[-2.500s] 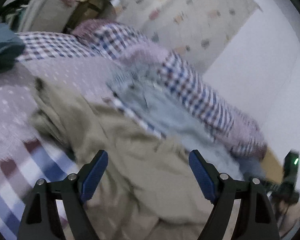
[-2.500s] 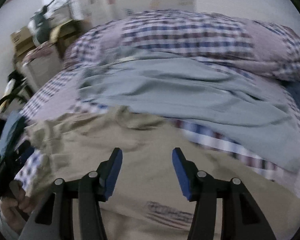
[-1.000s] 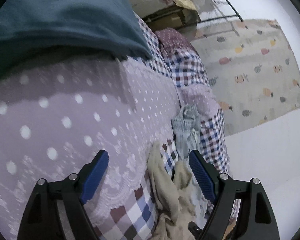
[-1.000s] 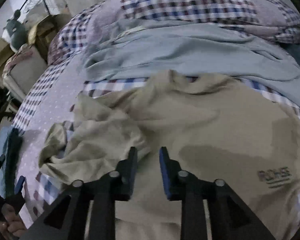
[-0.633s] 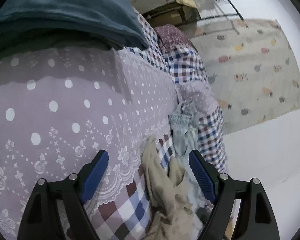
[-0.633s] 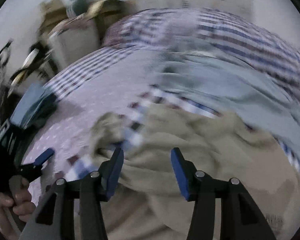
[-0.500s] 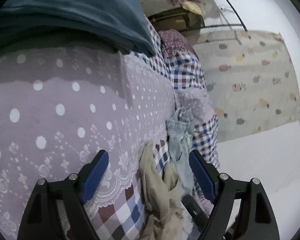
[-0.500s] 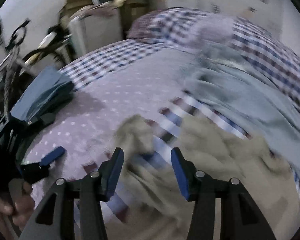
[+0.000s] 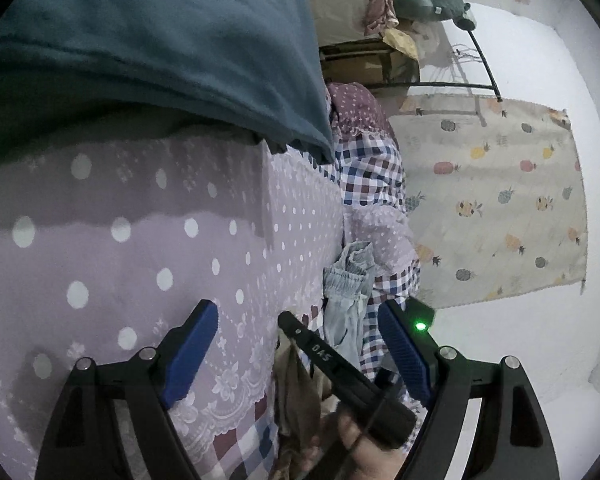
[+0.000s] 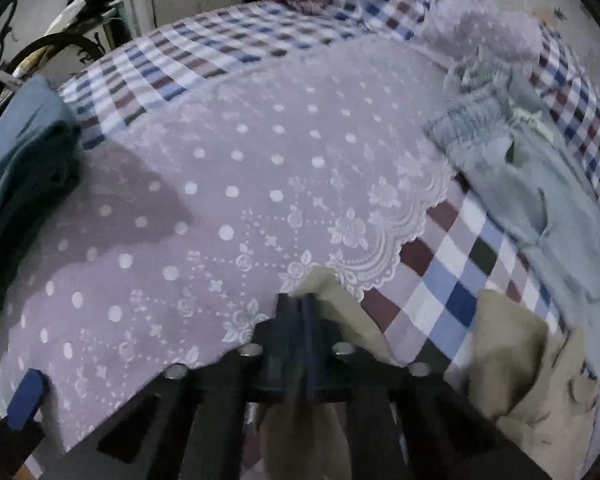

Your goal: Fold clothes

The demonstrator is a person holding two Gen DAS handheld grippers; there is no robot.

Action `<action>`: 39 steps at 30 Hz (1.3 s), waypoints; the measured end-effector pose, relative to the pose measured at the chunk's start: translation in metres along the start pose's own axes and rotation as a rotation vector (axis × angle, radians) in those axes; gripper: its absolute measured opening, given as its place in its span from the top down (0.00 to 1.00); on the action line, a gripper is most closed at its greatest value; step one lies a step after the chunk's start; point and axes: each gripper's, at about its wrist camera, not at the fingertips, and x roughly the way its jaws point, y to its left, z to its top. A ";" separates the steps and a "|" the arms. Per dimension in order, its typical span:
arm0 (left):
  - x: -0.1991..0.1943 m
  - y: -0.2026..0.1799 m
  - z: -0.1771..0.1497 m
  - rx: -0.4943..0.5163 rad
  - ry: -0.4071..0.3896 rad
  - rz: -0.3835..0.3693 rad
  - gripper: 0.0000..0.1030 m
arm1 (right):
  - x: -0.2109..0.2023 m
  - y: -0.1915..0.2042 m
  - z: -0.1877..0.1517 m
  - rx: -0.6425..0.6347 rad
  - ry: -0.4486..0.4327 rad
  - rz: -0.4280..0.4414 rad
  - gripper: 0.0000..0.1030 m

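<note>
On the bed (image 10: 260,184) | right gripper (image 10: 296,312) jaws pinched together on an edge of the beige shirt (image 10: 512,364), near the lace trim | left gripper (image 9: 296,344) jaws apart, empty | risk: thin pinch might slip, or drag the bedcover | room: cluttered, pineapple-print curtain (image 9: 496,208), folded teal garment (image 9: 152,40) beside.

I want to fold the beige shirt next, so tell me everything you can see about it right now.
The beige shirt looks like soft, thin knit fabric in a tan colour, crumpled rather than spread flat. It lies on the checked and lilac dotted bedspread, near its lace edge. The right claw is shut on a corner of it, and that corner is pulled out over the lace. Another bunched part sits further right, just below the pale blue garment. In the left wrist view it hangs in dark folds beside the right claw. No print is visible.
</note>
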 end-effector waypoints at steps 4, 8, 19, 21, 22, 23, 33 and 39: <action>-0.001 0.003 0.006 -0.019 0.017 -0.015 0.17 | -0.053 -0.008 0.020 0.026 -0.122 0.057 1.00; 0.000 0.002 0.009 -0.023 0.039 -0.029 0.17 | -0.136 -0.003 0.060 0.006 -0.291 0.099 1.00; -0.001 0.002 0.013 -0.011 0.060 -0.038 0.17 | -0.272 0.103 0.153 -0.169 -0.567 0.041 1.00; -0.002 0.002 0.014 -0.012 0.060 -0.042 0.17 | -0.282 0.128 0.165 -0.213 -0.597 0.014 1.00; -0.002 0.002 0.014 -0.011 0.060 -0.042 0.17 | -0.283 0.141 0.172 -0.231 -0.600 0.004 1.00; -0.003 0.002 0.015 -0.009 0.060 -0.042 0.17 | -0.282 0.154 0.179 -0.249 -0.600 -0.005 1.00; -0.018 0.015 0.036 -0.075 0.030 -0.088 0.17 | -0.221 0.274 0.221 -0.414 -0.574 -0.057 1.00; -0.020 0.018 0.045 -0.077 0.048 -0.099 0.17 | -0.171 0.300 0.210 -0.414 -0.478 -0.042 0.94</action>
